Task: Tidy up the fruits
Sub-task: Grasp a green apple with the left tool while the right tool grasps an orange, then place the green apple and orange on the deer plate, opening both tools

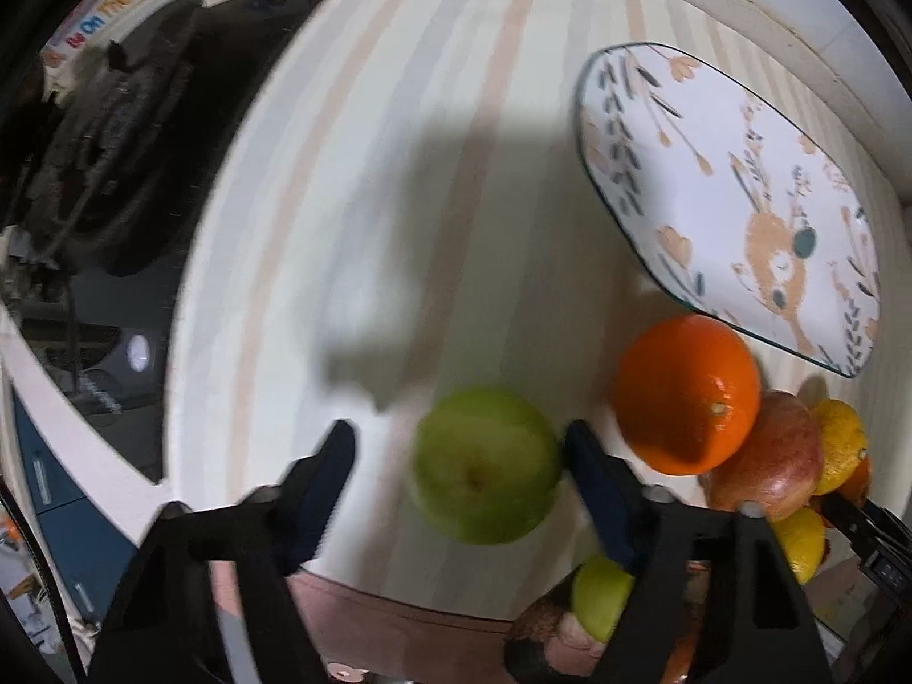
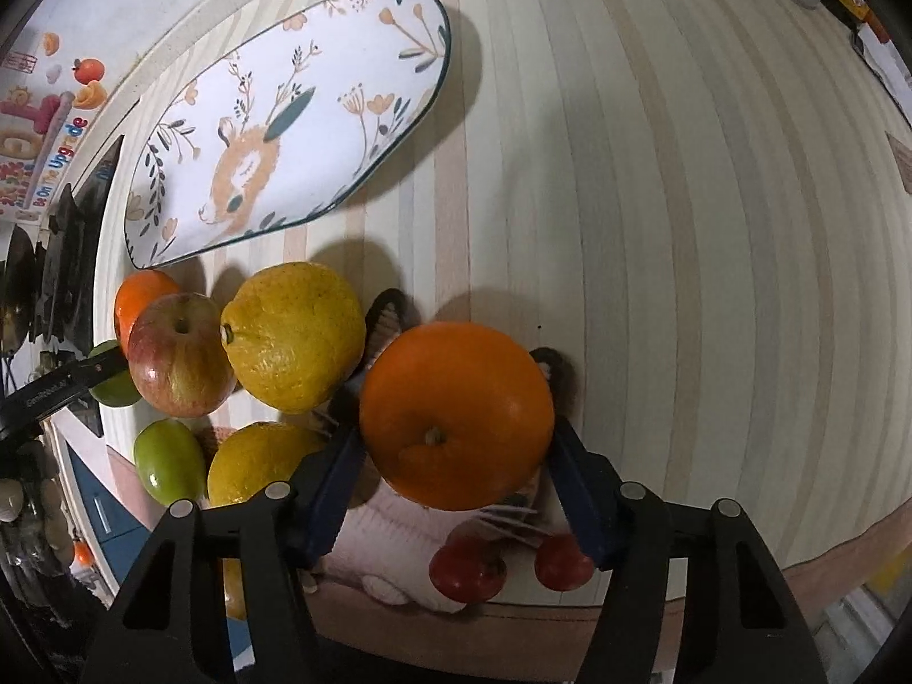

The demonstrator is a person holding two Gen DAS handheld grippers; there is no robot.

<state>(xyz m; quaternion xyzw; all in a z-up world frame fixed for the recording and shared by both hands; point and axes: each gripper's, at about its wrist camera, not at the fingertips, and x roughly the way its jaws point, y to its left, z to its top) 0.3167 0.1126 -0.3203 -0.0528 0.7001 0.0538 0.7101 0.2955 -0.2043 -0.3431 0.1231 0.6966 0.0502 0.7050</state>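
In the left wrist view a green apple (image 1: 487,464) lies on the striped tablecloth between the fingers of my left gripper (image 1: 456,444). The right pad touches it; the left pad stands clear, so the jaws are open. In the right wrist view my right gripper (image 2: 456,433) holds an orange (image 2: 456,416), with both pads against its sides. Left of it cluster a large yellow citrus (image 2: 293,336), a red apple (image 2: 179,353), a second orange (image 2: 142,296) and a green fruit (image 2: 168,459). The empty oval deer plate (image 2: 285,119) (image 1: 729,199) lies beyond them.
The table's front edge (image 2: 826,541) runs just below the grippers, with a fuzzy pink slipper (image 2: 399,547) on the floor under it. In the left wrist view an orange (image 1: 689,393) and a red apple (image 1: 764,456) sit close to the right finger. Striped cloth (image 2: 684,228) stretches right.
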